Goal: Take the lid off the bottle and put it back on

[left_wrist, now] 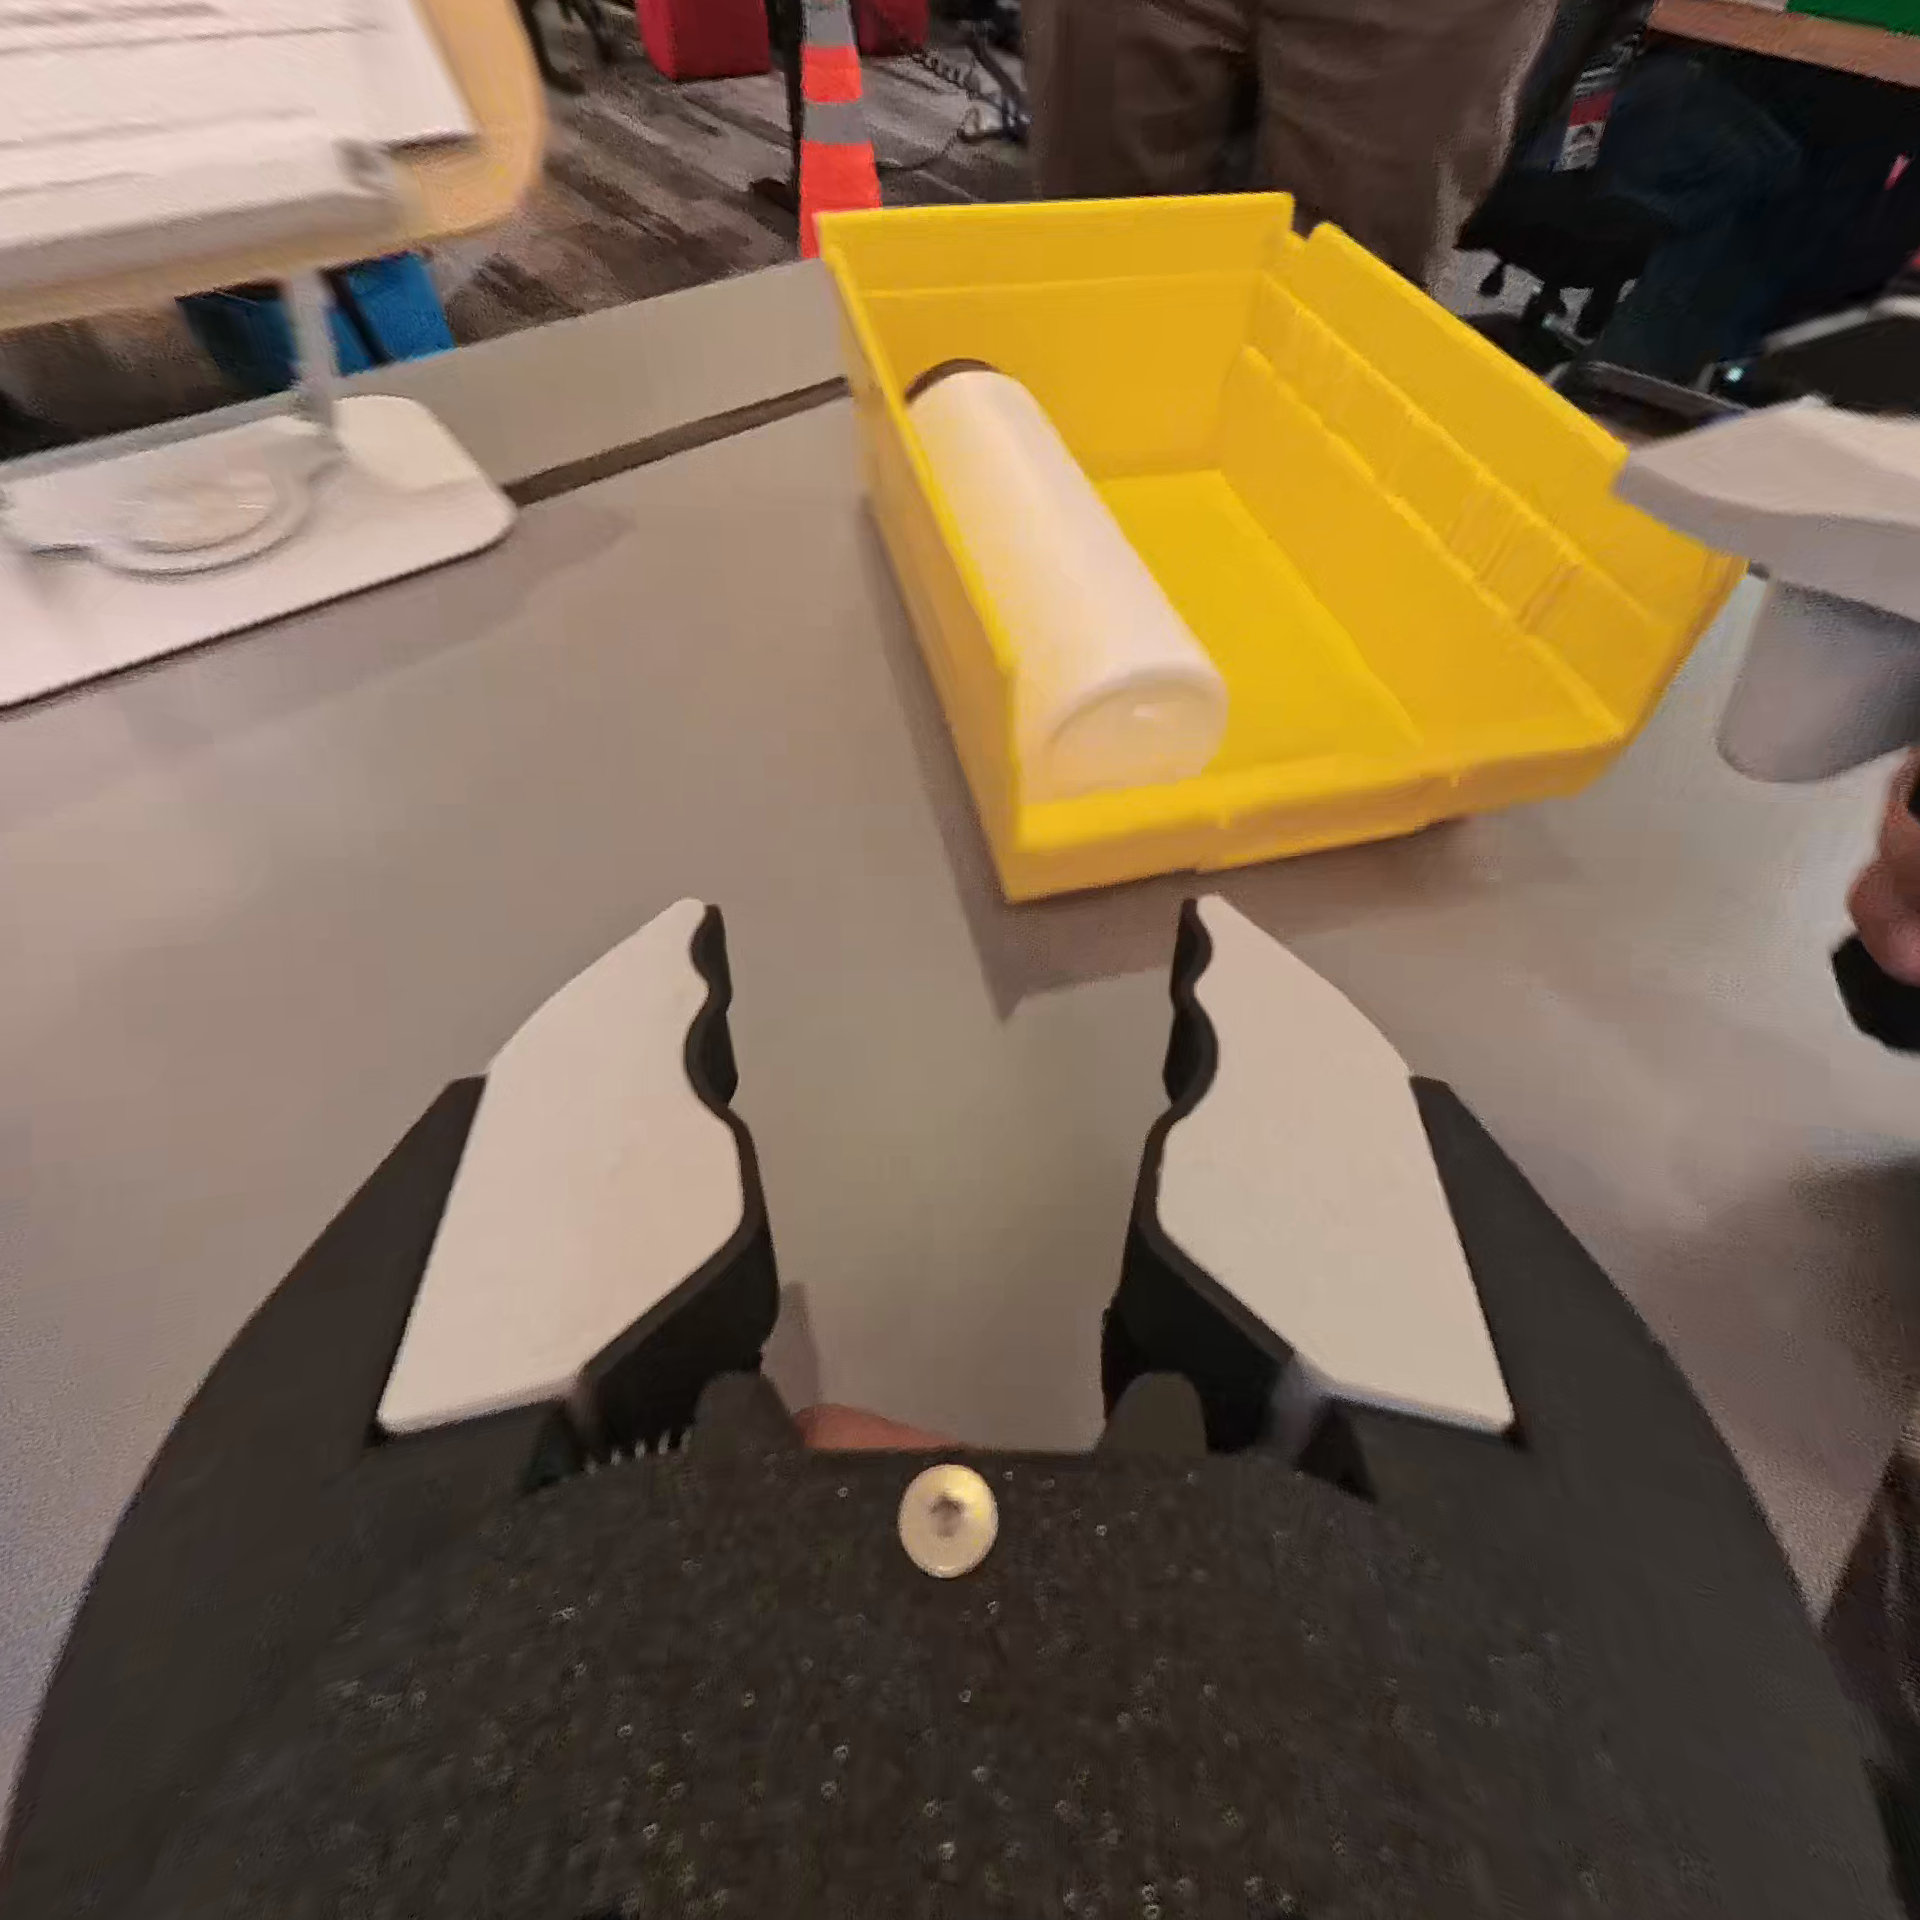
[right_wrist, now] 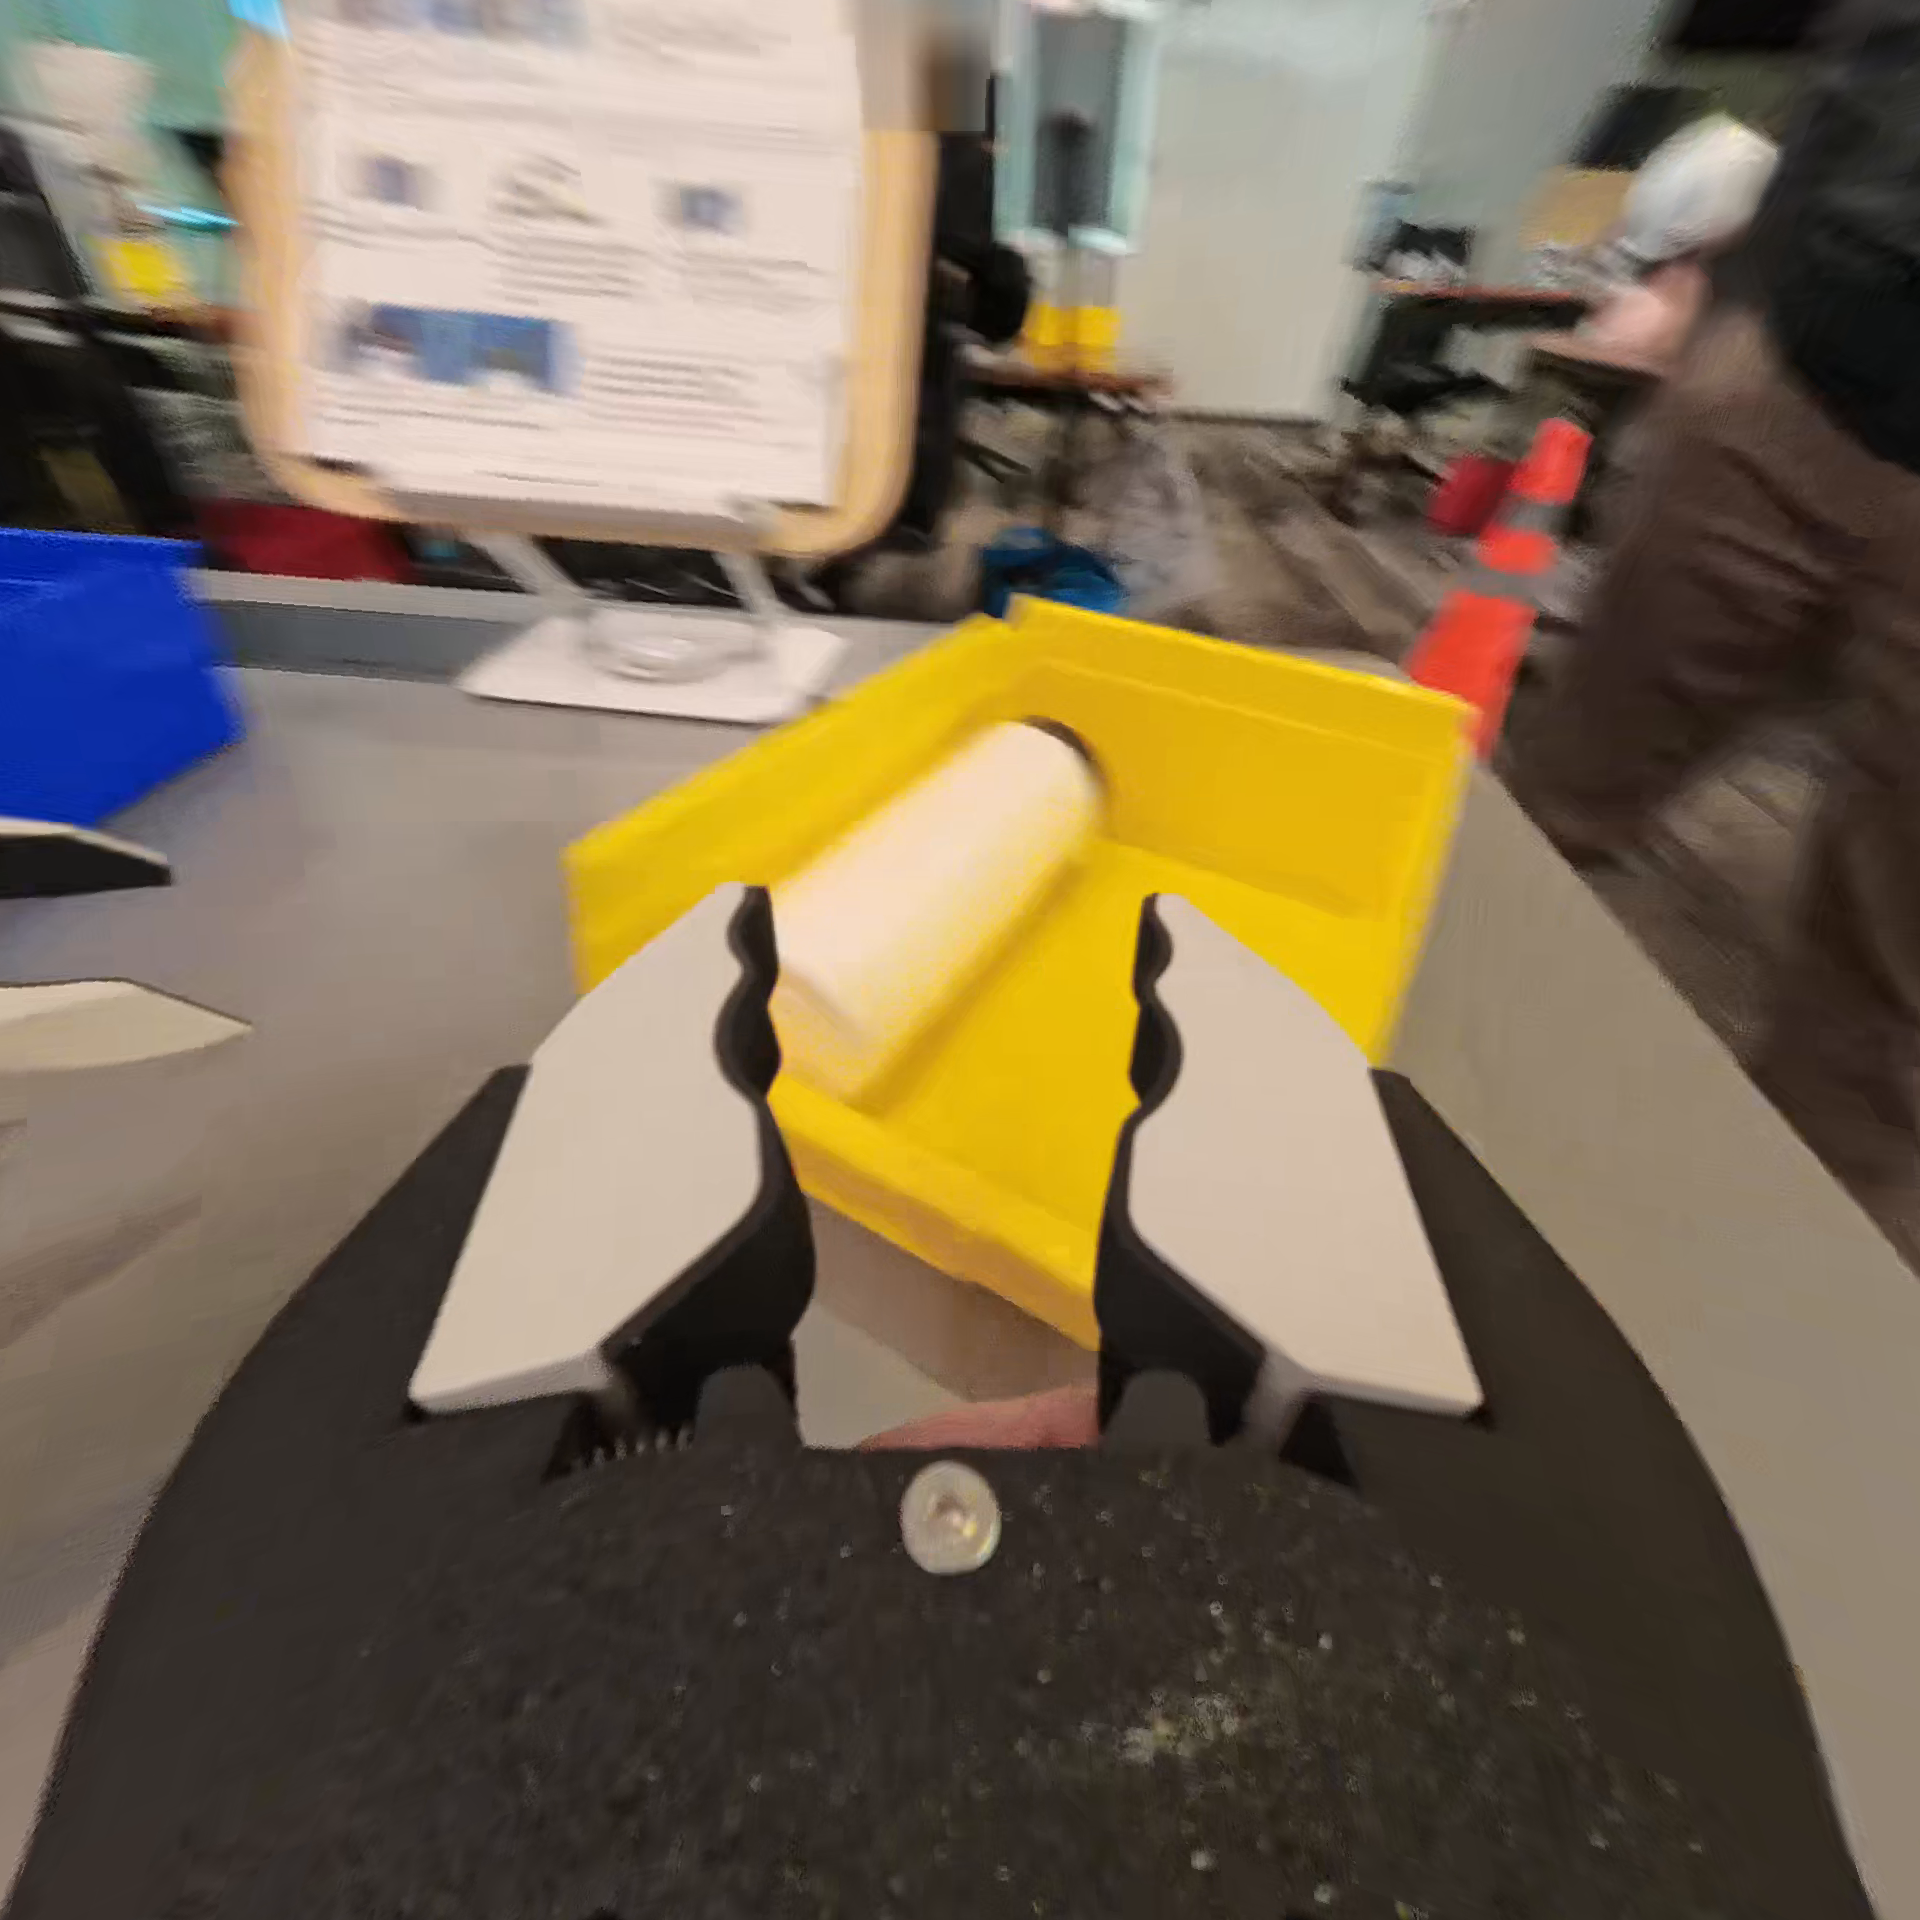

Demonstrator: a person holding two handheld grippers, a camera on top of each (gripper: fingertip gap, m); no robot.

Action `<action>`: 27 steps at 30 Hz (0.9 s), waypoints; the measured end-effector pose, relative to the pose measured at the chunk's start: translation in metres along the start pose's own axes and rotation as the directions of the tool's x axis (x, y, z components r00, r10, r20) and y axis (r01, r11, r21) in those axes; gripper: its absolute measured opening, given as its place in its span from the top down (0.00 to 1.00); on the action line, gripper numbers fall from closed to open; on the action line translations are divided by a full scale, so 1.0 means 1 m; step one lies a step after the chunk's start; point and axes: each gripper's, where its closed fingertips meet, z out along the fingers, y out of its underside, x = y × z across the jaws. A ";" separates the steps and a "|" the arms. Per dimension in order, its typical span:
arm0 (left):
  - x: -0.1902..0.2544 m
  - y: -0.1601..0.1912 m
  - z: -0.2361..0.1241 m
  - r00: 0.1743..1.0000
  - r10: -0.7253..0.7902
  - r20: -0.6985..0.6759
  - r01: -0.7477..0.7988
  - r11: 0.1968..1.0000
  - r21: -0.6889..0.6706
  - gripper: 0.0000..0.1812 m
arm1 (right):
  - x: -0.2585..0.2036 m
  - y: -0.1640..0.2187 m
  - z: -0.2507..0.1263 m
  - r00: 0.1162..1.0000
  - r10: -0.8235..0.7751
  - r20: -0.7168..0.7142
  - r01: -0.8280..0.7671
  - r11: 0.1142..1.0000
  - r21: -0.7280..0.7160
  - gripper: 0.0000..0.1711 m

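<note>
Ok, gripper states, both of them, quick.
Left gripper: open, holding nothing, above the grey table.
Right gripper: open, holding nothing, pointed at the white bottle in the yellow bin.

Yellow bin (left_wrist: 1455, 582) looking like glossy ribbed plastic, cream bottle (left_wrist: 1070, 582) showing a smooth matt coat, grey worktop (left_wrist: 520, 883) appearing smooth and matt, fingers (left_wrist: 613, 1164) wearing matt pale faces

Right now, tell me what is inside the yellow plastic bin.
One cream cylindrical bottle lies on its side along a wall of the yellow plastic bin; its dark lid is on. The floor beneath is hidden.
</note>
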 end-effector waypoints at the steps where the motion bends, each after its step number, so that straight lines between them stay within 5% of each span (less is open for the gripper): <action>1: 0.007 -0.003 0.020 1.000 -0.010 -0.017 0.010 1.000 -0.017 0.55 | 0.023 0.011 0.000 0.997 0.030 -0.077 -0.034 0.998 -0.045 0.60; 5: 0.023 -0.015 0.077 0.998 -0.038 -0.039 0.036 0.998 -0.046 0.60 | 0.067 0.060 0.003 0.965 0.095 -0.244 -0.143 0.971 -0.190 0.59; 8: 0.018 -0.017 0.098 0.998 -0.060 0.013 0.061 0.996 -0.068 0.82 | 0.068 0.078 0.016 0.960 0.123 -0.252 -0.183 0.955 -0.231 0.60; 10: 0.009 -0.015 0.100 0.996 -0.055 0.069 0.061 0.995 -0.076 0.97 | 0.068 0.088 0.023 0.955 0.135 -0.264 -0.206 0.943 -0.261 0.73; 13: 0.002 -0.013 0.094 0.993 -0.036 0.110 0.045 0.995 -0.084 0.98 | 0.071 0.089 0.026 0.946 0.138 -0.294 -0.224 0.933 -0.282 0.85; 14: -0.001 -0.014 0.089 0.993 -0.047 0.112 0.056 0.996 -0.076 0.98 | 0.076 0.087 0.024 0.931 0.140 -0.337 -0.240 0.930 -0.277 0.97; 19: -0.036 -0.015 0.040 0.982 -0.056 0.180 0.062 0.998 -0.030 0.98 | 0.035 0.061 0.032 0.959 0.098 -0.264 -0.168 0.952 -0.257 0.98; 27: -0.139 0.021 -0.073 0.907 -0.115 0.405 0.127 0.992 -0.003 0.97 | -0.111 0.042 0.072 0.997 0.072 -0.016 -0.074 0.965 -0.250 0.98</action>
